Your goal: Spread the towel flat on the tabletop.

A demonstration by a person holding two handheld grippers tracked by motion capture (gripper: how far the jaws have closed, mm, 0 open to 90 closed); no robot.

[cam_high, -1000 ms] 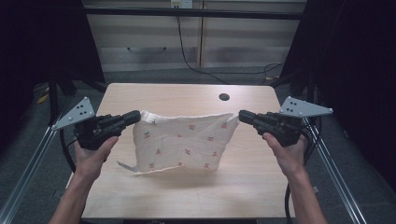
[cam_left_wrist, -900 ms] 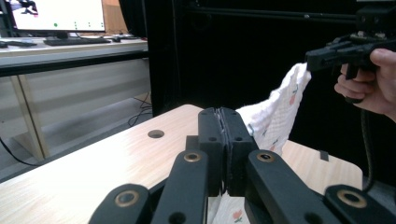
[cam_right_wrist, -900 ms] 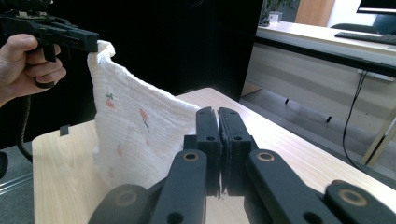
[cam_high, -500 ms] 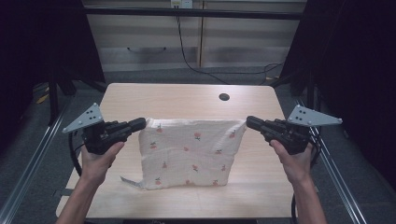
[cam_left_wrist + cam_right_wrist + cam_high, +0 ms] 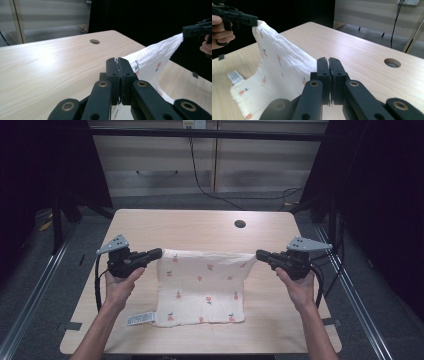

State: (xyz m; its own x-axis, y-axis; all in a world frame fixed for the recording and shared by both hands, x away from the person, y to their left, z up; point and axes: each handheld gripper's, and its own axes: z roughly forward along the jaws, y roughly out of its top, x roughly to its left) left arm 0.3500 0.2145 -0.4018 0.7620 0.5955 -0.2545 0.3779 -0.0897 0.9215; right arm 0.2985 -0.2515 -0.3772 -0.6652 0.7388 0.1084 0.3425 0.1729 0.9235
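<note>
I have a white cloth (image 5: 202,287) pinched at its two far corners, one in each gripper. It is soft, crinkled cotton with a waffled weave, printed with small red fruit and green leaves, roughly square. My left gripper (image 5: 158,253) has its matte black jaws pressed flat together on the cloth's left corner, and my right gripper (image 5: 260,254) is clamped the same way on the right corner. The far edge runs taut between them, short of the round cable hole (image 5: 240,224) in the table (image 5: 150,222). From that edge the cloth slopes down toward me, and its near half lies flat on the pale wood-grain tabletop. A small white printed label (image 5: 139,319) sticks out from the cloth's near left corner, lying on the wood.
</note>
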